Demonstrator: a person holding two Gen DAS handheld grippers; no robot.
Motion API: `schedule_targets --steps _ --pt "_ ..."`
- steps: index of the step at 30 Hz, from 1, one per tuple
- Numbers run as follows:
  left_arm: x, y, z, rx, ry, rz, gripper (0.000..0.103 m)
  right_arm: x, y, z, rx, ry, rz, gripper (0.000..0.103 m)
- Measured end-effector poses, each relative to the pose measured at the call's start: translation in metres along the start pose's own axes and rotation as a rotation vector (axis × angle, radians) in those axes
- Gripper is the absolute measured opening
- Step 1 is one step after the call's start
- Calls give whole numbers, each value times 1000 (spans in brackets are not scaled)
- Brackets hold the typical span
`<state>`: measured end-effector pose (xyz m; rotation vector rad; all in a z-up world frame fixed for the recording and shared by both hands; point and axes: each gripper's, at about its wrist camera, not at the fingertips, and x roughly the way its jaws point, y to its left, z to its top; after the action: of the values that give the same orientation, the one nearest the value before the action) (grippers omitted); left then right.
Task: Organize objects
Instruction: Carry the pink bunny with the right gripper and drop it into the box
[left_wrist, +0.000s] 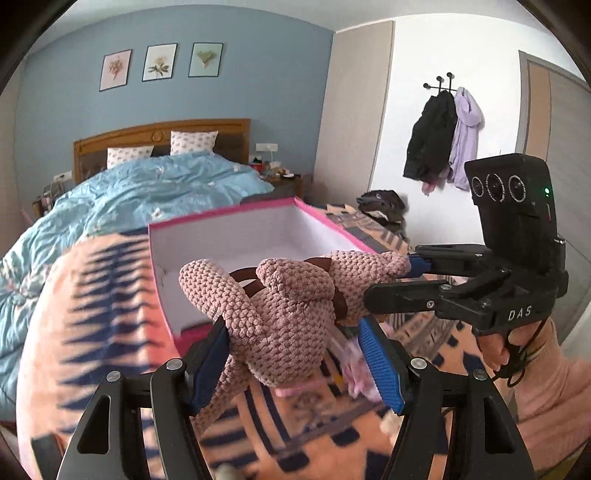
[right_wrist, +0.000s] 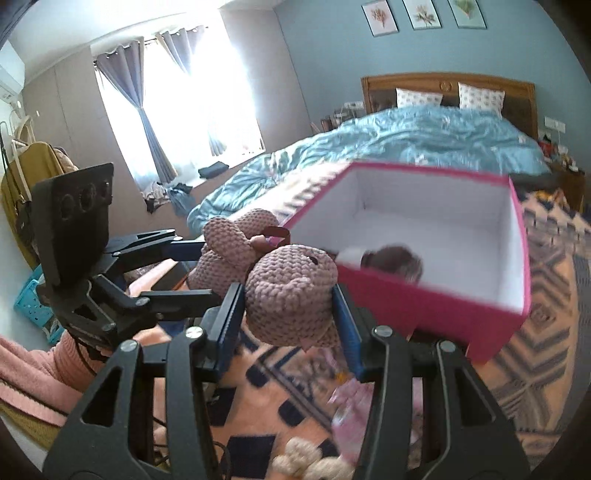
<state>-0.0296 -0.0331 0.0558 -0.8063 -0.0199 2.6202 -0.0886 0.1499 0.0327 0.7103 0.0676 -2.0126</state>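
A patterned peach blanket (right_wrist: 546, 325) on the bed carries the open pink box (right_wrist: 424, 302).

A home bedroom: a wooden-headboard bed (left_wrist: 162, 140) with a blue duvet (left_wrist: 147, 184) and two pillows (left_wrist: 194, 142), framed botanical prints (left_wrist: 159, 62) at twelve o'clock, coats (left_wrist: 443, 136) on wall hooks, a curtained window (right_wrist: 177, 96).

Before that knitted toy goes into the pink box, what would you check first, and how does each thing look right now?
1. Left claw grips the crocheted plush toy: ok.
2. Right claw grips the toy's other end: ok.
3. Toy lifted off the patterned blanket: ok.
4. Pink box open: ok.
5. Room inside: ok, though a blurred brown item lies there.
6. Toy above the box rim: cannot tell.
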Motion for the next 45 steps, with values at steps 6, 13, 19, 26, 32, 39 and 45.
schedule_targets --steps 6,13,19,26,32,39,45 --pt "28 19 36 -16 14 2 71 2 -22 34 -22 -32 -34 51" --pt "70 41 52 -51 77 49 71 28 -54 59 -23 -13 -55 51" --pt "103 64 56 -81 140 97 71 65 -79 69 2 43 -51 51" --pt "133 85 49 -117 235 133 71 102 -98 73 32 124 -54 51" --pt "144 87 42 -108 273 196 71 127 -106 70 50 201 -93 54" --pt "124 80 38 -82 216 227 71 120 -110 64 82 210 -126 59" --pt "92 78 34 -104 155 163 73 94 -98 59 64 174 -106 60"
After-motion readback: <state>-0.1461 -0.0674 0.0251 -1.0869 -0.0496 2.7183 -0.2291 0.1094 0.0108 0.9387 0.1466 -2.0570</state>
